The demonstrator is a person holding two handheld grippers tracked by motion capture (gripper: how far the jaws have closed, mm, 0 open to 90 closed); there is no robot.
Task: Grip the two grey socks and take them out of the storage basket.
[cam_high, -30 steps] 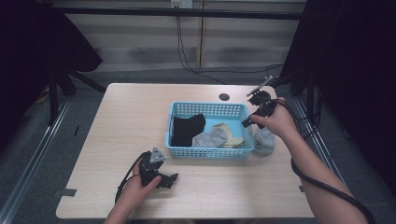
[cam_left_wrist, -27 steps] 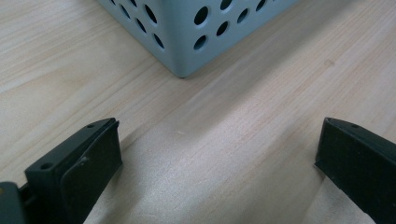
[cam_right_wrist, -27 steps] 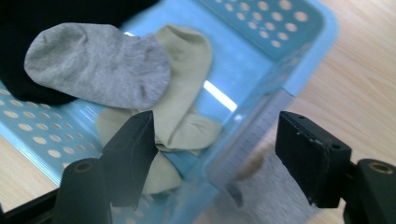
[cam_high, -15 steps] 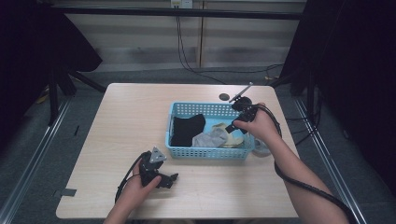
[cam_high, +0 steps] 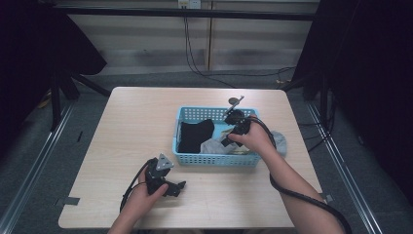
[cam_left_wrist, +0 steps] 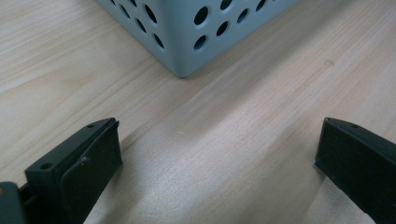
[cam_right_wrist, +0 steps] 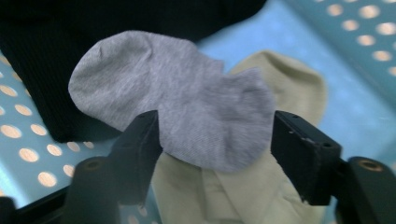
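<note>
Left hand-held gripper (cam_high: 179, 187) rests on the counter (cam_high: 131, 122) near its front edge, jaws spread wide with bare wood between them, holding nothing; the blue basket (cam_left_wrist: 196, 32) shows its near corner just ahead of it. Farther right, that basket sits toward the counter's right half with a black sock (cam_high: 195, 135) lying at its left end. Right hand-held gripper (cam_right_wrist: 215, 140) reaches down into the basket's right part, jaws parted on either side of a grey sock (cam_right_wrist: 187, 102) that lies over a pale yellow sock (cam_right_wrist: 280, 88); the jaws have not closed, so the grey sock is loose. Another grey piece (cam_high: 279, 141) lies outside the basket by its right wall.

The step in hand looks like picking the grey sock: next the jaws need to pinch it alone, not the yellow one beneath, then lift above the basket rim. Open counter lies left and in front of the basket.
</note>
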